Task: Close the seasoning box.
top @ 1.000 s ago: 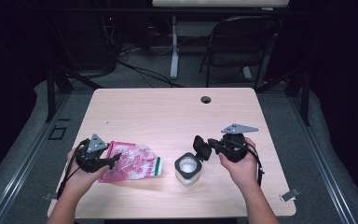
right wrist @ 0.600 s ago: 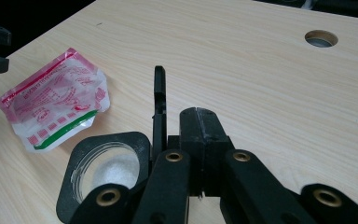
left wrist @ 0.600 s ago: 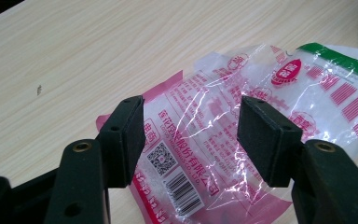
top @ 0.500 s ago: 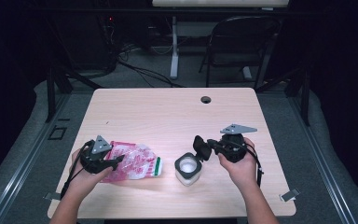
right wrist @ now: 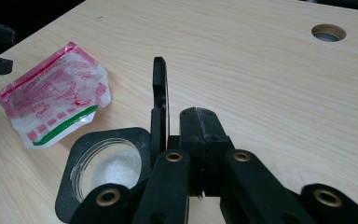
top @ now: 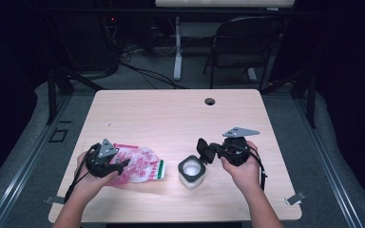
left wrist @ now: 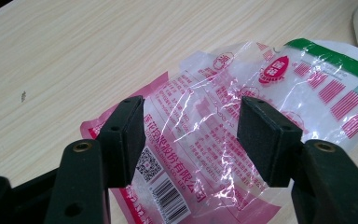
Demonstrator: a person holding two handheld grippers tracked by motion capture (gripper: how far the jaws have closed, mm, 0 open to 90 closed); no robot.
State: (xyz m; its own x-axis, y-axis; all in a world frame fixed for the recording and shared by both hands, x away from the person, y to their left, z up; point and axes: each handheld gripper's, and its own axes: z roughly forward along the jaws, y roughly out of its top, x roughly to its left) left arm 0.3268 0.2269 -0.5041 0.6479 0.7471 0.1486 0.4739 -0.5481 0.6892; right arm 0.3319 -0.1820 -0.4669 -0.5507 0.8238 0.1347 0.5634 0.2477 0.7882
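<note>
I have the left gripper hovering over the near-left part of the table, jaws standing wide apart with nothing pinched. In the left gripper view the pink-printed plastic bag lies flat on the wood directly between and beneath the pads, its barcode corner nearest me and its green-striped end running off toward 2 o'clock. So the bag's long axis runs from about 8 to 2 o'clock across my jaw line, and I judge the next pinch depends on catching the near edge, not the flat middle.

My right gripper is clamped shut on the hinged black lid of the small square jar, holding it upright at the jar's 1 o'clock. The jar stands just beside the bag's green end, at its 3 o'clock, so the left hand is plainly nearer the bag.
</note>
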